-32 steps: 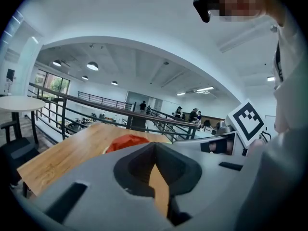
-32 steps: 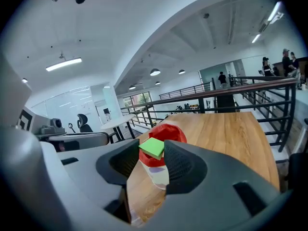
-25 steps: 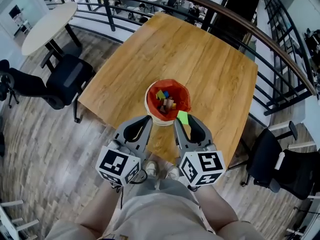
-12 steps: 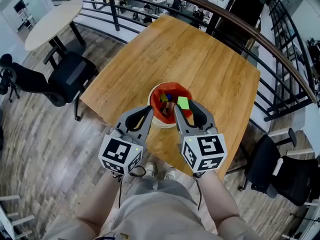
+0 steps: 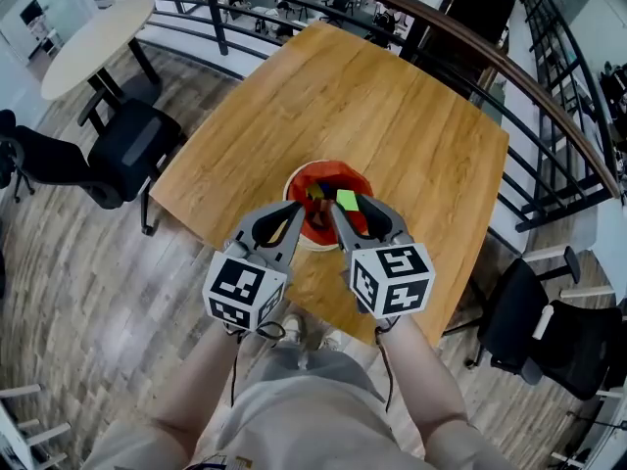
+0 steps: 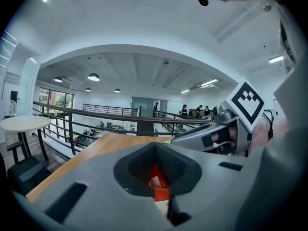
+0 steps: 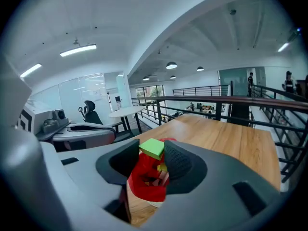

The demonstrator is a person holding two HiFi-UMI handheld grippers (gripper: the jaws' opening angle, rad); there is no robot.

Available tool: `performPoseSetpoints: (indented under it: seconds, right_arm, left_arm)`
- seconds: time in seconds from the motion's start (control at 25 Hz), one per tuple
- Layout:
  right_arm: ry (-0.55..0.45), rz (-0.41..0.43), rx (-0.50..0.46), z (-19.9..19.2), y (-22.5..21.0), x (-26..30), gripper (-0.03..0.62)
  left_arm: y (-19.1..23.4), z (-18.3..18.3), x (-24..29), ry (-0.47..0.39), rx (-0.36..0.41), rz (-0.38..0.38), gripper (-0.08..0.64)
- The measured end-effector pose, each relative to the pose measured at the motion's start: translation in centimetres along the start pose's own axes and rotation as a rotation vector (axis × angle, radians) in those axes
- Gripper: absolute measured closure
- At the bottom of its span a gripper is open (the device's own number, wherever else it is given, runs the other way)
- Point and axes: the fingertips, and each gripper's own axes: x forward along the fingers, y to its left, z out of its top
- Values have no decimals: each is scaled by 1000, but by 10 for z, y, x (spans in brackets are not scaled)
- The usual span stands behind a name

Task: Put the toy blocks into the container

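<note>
A white container point(image 5: 303, 239) with a red liner stands near the front edge of the wooden table point(image 5: 392, 106) and holds several coloured blocks. My right gripper point(image 5: 345, 204) is shut on a green block point(image 5: 347, 201) and holds it over the container's open top. In the right gripper view the green block point(image 7: 152, 148) sits between the fingertips, with the red container point(image 7: 147, 182) just below. My left gripper point(image 5: 297, 210) hovers at the container's left rim, jaws shut with nothing in them. Through their hollow, the left gripper view shows the red liner point(image 6: 158, 184).
A black office chair point(image 5: 122, 150) stands left of the table and another point(image 5: 534, 326) to the right. A round white table point(image 5: 93, 37) is at the far left. A metal railing point(image 5: 470, 47) runs behind the table. The floor is wood plank.
Both grippers moved forward toward the container. The green block went from beside the container's right rim to above its opening.
</note>
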Motion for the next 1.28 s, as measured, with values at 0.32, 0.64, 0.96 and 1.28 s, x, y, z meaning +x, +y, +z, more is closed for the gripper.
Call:
performPoseSetpoints:
  seconds: [0.32,0.64,0.96,1.28]
  right_arm:
    - [70,28,-7,-18,-5,15,425]
    - [164,57,-33,-44,-3,37,425]
    - [259,74,-122,-61,0,46,425]
    - [375,99,-254,-86,6,56,425]
  left_arm:
    - [0,-30,20,63,-19,-19,548]
    - [-1,-55,32,110,-39,-43,548]
    - [-1,-67,36,135,-59,-50,548]
    - [1,-74,37,150,-67,-55,548]
